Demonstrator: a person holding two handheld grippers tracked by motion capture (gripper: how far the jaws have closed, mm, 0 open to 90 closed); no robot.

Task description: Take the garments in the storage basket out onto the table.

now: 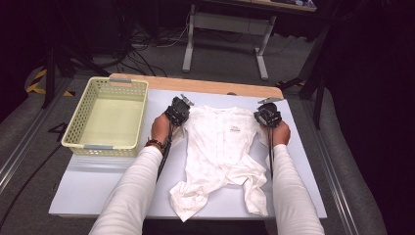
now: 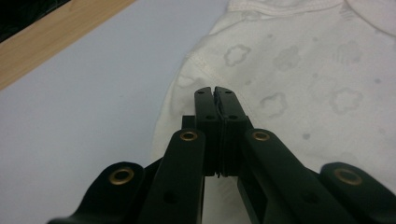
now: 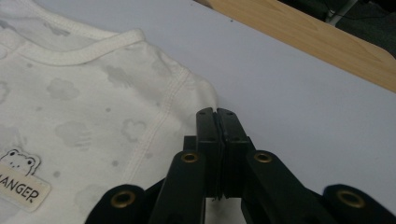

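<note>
- The baby romper (image 1: 220,152) is spread flat on the white board (image 1: 103,188), legs still rumpled; no fold is made yet, and the basket (image 1: 108,117) stands empty beside it.
- The left gripper (image 2: 215,92) is pinched together at the romper's left shoulder edge.
- The right gripper (image 3: 216,113) is likewise closed at the right shoulder; whether cloth is caught cannot be told.

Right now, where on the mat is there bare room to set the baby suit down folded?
The widest bare patch lies on the mat between the basket, the left sleeve and the near edge. A narrower strip runs along the mat's right edge, beyond the right hand-held gripper. The basket is empty too. The middle is crowded: the baby suit covers it, with the left hand-held gripper at its shoulder.
</note>
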